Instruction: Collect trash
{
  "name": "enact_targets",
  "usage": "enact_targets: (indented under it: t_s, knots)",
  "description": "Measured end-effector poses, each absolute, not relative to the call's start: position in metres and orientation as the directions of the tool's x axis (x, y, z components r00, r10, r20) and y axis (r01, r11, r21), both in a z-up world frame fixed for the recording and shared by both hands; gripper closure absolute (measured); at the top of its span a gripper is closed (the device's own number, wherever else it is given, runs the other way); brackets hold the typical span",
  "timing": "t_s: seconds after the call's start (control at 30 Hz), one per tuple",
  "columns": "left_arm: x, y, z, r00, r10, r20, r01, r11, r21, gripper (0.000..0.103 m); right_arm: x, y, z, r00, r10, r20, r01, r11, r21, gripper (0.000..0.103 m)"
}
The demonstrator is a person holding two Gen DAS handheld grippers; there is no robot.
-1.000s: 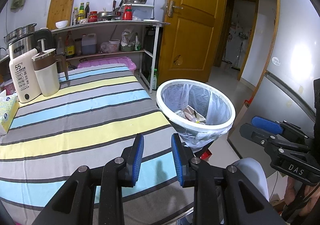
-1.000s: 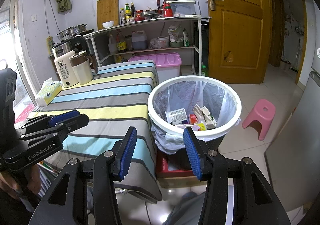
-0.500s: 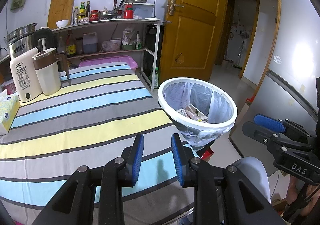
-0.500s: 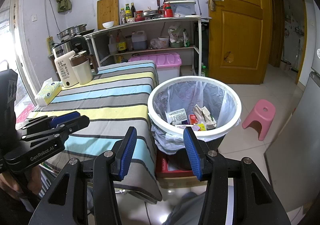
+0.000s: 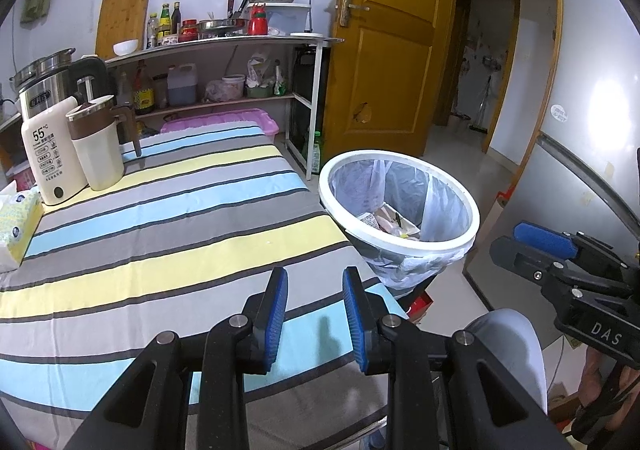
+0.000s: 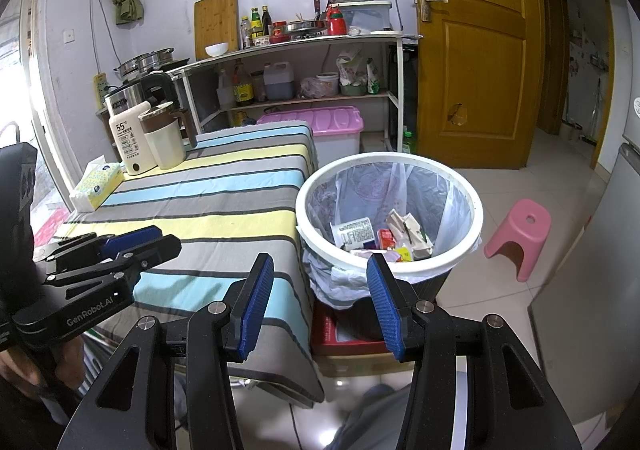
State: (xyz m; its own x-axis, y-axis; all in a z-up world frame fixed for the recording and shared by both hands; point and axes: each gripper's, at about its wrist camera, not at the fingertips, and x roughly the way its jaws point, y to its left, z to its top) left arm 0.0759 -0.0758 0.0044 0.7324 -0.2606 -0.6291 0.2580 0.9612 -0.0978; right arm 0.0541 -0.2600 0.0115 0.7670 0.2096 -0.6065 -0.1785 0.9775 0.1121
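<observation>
— Jaws check: left gripper (image 5: 315, 304), narrow gap between the blue pads, nothing in it. Right gripper (image 6: 321, 296)?

— Jaws wide apart, empty too, hanging over the near rim of the trash bin (image 6: 460, 262).

— And the trash (image 6: 380, 236)?

— Down in the bin's liner, just ahead of the right jaws. Striped desk (image 5: 160, 250) lies under the left pair.

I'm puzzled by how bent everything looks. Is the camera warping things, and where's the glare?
Yes: in both wrist views the fisheye lens bows straight lines, such as the brown wooden door, and darkens the corners. Left wrist view: glare on the grey wall. Right wrist view: daylight washes out the left edge.
</observation>
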Motion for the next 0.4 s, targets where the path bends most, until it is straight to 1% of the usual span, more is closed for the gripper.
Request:
enact_targets:
  t_s: [0.4]
  knots:
    - [0.0730, -0.0753, 0.0047, 0.748, -0.256, -0.613, 0.253, 0.963, -0.095, 0.075, 0.0540, -0.2603, 0.0115, 0.767, 0.210, -0.606, -0.178, 0.977, 0.113, 0.053]
